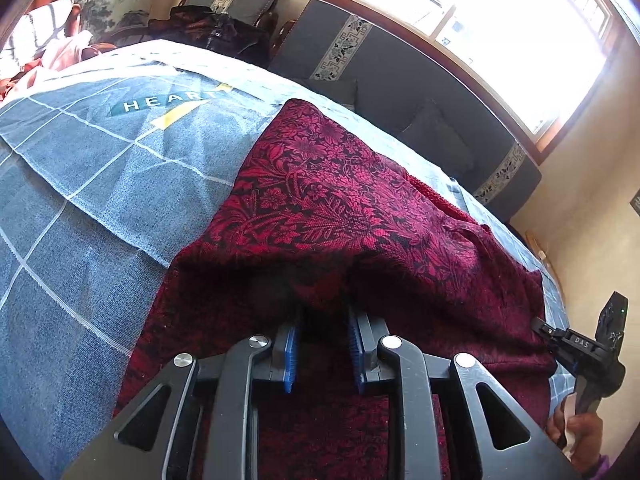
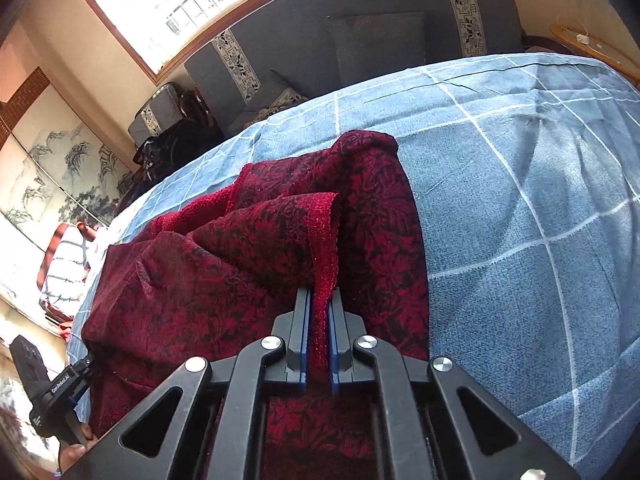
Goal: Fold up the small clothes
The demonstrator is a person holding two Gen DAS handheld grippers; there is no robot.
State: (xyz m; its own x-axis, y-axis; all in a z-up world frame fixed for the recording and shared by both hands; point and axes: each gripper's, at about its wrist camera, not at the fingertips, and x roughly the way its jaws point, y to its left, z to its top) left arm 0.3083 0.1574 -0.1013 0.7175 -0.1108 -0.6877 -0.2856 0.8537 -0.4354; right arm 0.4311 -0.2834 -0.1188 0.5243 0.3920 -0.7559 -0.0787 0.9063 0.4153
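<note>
The right claw (image 2: 320, 312), at the lower centre of the right wrist view, is clenched on a hemmed edge of the red floral garment (image 2: 280, 248), which stands up in a narrow strip between its blue pads (image 2: 306, 336). In the left wrist view the left claw (image 1: 323, 332) sits at the lower centre with its blue pads apart and cloth draped over the tips; whether it grips the fabric cannot be told. The garment (image 1: 320, 200) lies bunched in folds on the blue checked bedspread (image 1: 80, 200), spreading toward the centre and right of the frame. A teal patch reading HEART (image 1: 166, 101) shows on the bedspread at upper left. Beyond the bed, a dark cushioned bench (image 2: 360, 40) runs under a bright window (image 2: 180, 0) along the top.
</note>
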